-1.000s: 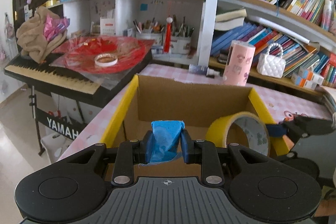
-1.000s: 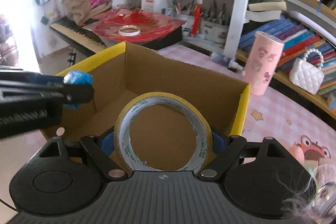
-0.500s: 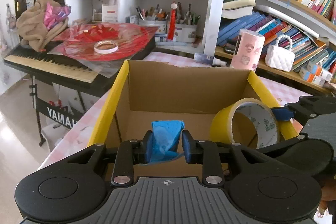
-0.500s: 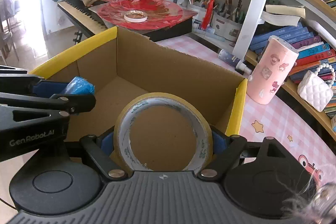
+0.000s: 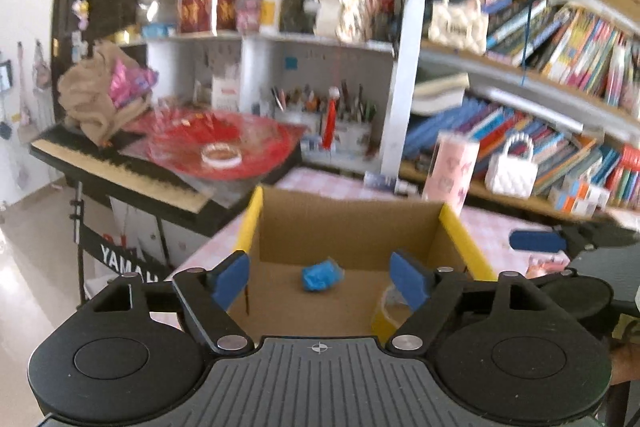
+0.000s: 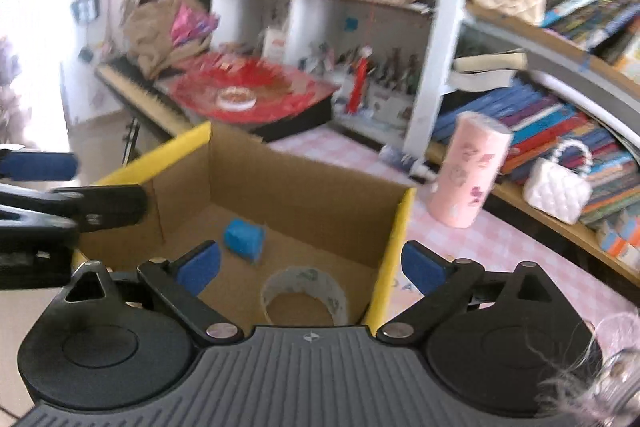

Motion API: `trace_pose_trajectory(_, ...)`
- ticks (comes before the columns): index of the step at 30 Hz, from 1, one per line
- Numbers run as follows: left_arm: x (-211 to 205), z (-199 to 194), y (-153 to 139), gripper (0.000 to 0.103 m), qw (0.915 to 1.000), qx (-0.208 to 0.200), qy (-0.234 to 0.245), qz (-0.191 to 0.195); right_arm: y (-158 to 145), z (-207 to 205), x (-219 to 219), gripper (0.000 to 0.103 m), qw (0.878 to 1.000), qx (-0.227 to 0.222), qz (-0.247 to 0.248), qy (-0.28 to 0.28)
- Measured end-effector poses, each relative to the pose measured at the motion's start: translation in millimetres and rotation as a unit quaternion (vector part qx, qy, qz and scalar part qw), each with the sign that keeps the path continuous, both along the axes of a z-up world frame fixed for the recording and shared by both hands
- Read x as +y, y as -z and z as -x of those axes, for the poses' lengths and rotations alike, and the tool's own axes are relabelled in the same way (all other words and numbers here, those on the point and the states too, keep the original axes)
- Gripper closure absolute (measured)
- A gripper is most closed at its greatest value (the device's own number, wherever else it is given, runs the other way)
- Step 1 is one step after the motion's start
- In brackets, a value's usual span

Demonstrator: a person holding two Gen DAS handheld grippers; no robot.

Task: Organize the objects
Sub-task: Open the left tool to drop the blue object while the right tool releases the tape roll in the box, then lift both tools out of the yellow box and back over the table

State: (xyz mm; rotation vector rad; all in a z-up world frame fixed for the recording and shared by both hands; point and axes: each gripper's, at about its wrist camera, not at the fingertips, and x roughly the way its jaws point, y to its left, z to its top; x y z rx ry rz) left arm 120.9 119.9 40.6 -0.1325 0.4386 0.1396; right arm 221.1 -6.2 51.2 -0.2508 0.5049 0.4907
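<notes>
Grippers, left gripper [image 5: 320,279] and right gripper [image 6: 310,267], have just sprung wide, dropping blue wad [image 6: 244,238] and tape roll [image 6: 304,293] into cardboard box [image 6: 304,195]; both items now stowed.

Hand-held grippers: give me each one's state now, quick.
Left hand-held gripper: jaws just opened, empty; blue item lies in the box.
Right hand-held gripper: jaws just opened, empty; tape roll lies in the box.

Two matching black handheld grippers with blue finger pads

Left gripper [image 5: 322,277]: ribbed grey-black housing with a small crosshair mark, round black discs either side, angular black linkage arms on silver screws, blue pads [image 5: 231,279] on the fingers. Right gripper [image 6: 310,263]: same ribbed body, crosshair, discs, silver screws, blue pads [image 6: 420,267]. Wisps of pale fluffy fibre at the lower right corner.
</notes>
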Motion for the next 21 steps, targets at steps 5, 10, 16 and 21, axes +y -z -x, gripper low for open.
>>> trace_pose_trajectory(5, 5, 34, -7, 0.02, 0.9995, -0.02, -0.022, 0.009, -11, 26, -13, 0.005, 0.999, -0.009, -0.03, 0.039)
trace_pose_trajectory(10, 8, 63, -2, 0.017, 0.9993, -0.018, -0.033, 0.008, -11, 61, -15, 0.005, 0.997, -0.015, -0.041, 0.061)
trace_pose_trajectory(16, 13, 92, 12, 0.014, 0.9992, 0.013, -0.037, 0.01, 2, 99, -11, 0.005, 0.997, -0.006, -0.019, 0.081)
trace_pose_trajectory(21, 15, 114, 22, 0.014, 0.9984, 0.043, -0.037, 0.01, 14, 131, -11, 0.004, 0.994, 0.005, -0.002, 0.108)
